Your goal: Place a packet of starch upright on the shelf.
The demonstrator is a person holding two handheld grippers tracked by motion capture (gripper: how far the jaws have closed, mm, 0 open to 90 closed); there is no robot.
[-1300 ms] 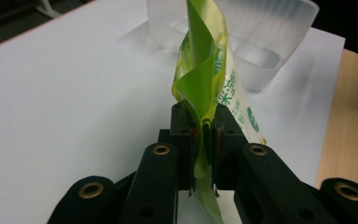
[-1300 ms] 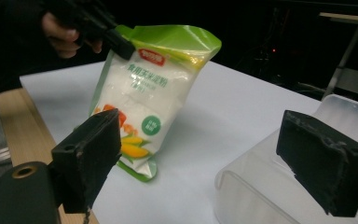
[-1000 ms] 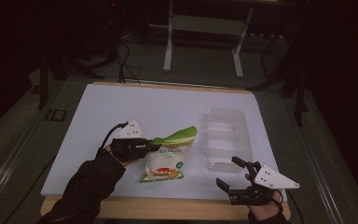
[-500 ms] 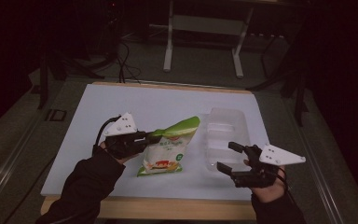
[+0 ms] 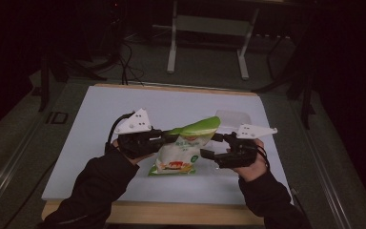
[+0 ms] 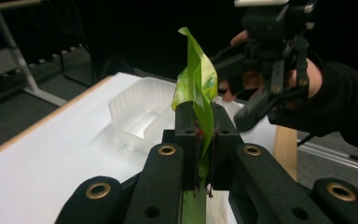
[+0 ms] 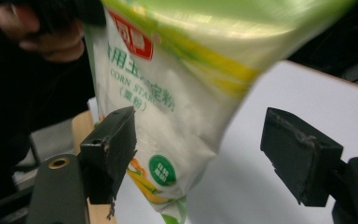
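Left gripper view: fingers (image 6: 204, 140) pinch the corn starch bag (image 6: 196, 84).

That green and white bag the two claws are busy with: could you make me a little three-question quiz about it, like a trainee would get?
1. True or false: the left gripper is clamped on the bag's green top edge.
2. The right gripper's jaws are: A) pressed on the bag, B) apart, with the bag between them, C) around the container.
3. What lies on the table behind the bag?

Key: 1 true. 2 B; they have just been closing. 3 a clear plastic container.
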